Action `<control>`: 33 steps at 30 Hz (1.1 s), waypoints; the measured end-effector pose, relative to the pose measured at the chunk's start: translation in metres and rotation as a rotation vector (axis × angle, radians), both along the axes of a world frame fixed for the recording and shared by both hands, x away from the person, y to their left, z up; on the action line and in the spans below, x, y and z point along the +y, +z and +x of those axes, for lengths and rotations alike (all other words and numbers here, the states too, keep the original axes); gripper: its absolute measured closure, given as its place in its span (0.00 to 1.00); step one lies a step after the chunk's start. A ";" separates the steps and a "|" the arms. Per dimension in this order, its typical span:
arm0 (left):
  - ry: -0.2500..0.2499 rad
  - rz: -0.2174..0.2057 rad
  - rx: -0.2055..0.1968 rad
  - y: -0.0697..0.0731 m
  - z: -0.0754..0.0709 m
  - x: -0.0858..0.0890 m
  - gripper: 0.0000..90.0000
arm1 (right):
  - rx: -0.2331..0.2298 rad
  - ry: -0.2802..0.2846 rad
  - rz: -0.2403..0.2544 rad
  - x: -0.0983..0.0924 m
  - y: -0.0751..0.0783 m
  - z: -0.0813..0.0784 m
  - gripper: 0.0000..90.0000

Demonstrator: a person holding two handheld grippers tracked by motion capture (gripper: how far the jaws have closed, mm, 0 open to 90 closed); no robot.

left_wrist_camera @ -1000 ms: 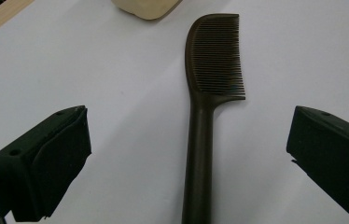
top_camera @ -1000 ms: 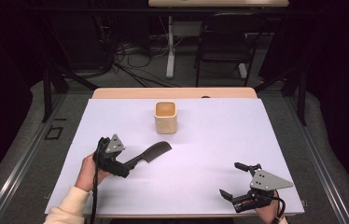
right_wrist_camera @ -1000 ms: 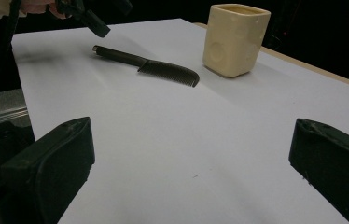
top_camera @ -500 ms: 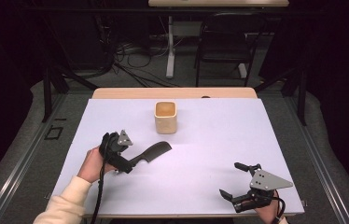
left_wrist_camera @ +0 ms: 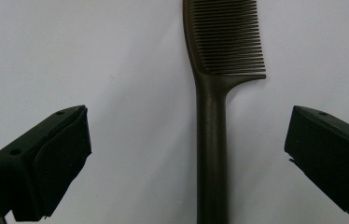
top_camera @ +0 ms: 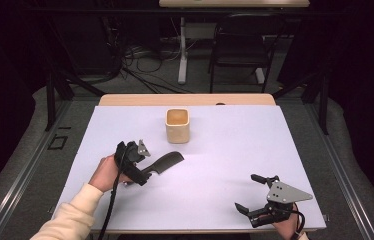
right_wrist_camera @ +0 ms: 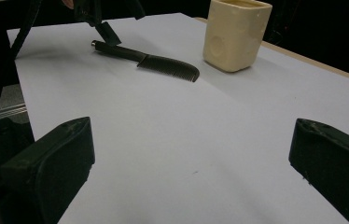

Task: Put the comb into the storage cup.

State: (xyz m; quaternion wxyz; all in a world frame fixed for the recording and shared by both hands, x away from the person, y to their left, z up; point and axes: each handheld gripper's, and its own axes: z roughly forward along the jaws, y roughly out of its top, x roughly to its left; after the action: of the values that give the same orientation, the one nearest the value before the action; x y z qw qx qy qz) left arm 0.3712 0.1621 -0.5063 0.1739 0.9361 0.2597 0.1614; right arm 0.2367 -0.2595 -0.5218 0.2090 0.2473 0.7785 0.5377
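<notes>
Dark brown plastic comb (left_wrist_camera: 212, 140) lies flat on white bench (top_camera: 225, 150), near cream square cup (top_camera: 177, 125). Left gripper (left_wrist_camera: 186, 158) over comb handle, jaws wide apart either side, nothing held; looks lined up to pinch handle, though touch hard to tell. Right gripper (top_camera: 257, 195) waits open near front corner, well apart. Bench top plain, smooth. Room behind dark: black chair (top_camera: 240, 50), cables on floor (top_camera: 140, 55).
</notes>
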 end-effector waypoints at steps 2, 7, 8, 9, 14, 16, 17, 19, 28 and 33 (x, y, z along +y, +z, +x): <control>-0.009 0.008 0.004 0.000 0.001 -0.001 0.01 | 0.001 -0.001 -0.001 0.000 0.000 0.000 0.00; -0.020 0.027 0.013 0.000 0.003 -0.005 0.14 | 0.000 -0.001 -0.004 0.000 0.000 0.001 0.00; -0.024 0.031 0.018 -0.001 0.003 -0.006 0.18 | 0.001 -0.001 -0.004 0.000 0.000 0.001 0.00; -0.024 0.039 0.027 -0.001 0.003 -0.007 0.18 | 0.001 -0.001 -0.004 0.000 0.000 0.001 0.00; -0.024 0.073 0.064 -0.005 0.007 -0.013 0.35 | 0.006 -0.002 -0.004 0.001 -0.001 0.000 0.00; -0.025 0.082 0.080 -0.007 0.009 -0.015 0.39 | 0.006 -0.003 -0.007 0.001 -0.001 0.001 0.00; -0.029 0.091 0.085 -0.008 0.010 -0.016 0.42 | 0.005 -0.002 -0.007 0.001 -0.001 0.001 0.00; -0.035 0.111 0.107 -0.009 0.011 -0.018 0.48 | 0.004 -0.002 -0.006 0.001 -0.001 0.001 0.00; -0.052 0.159 0.169 -0.013 0.018 -0.025 0.64 | 0.008 0.000 -0.004 0.001 -0.001 0.000 0.00; -0.075 0.175 0.194 -0.016 0.023 -0.027 0.69 | 0.008 0.001 -0.003 0.001 -0.001 0.000 0.00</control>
State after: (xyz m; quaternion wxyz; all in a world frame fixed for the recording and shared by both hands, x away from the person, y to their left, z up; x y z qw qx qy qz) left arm 0.3938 0.1354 -0.5219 0.0712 0.9680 0.2251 0.0854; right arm 0.2371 -0.2587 -0.5225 0.2058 0.2489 0.7803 0.5355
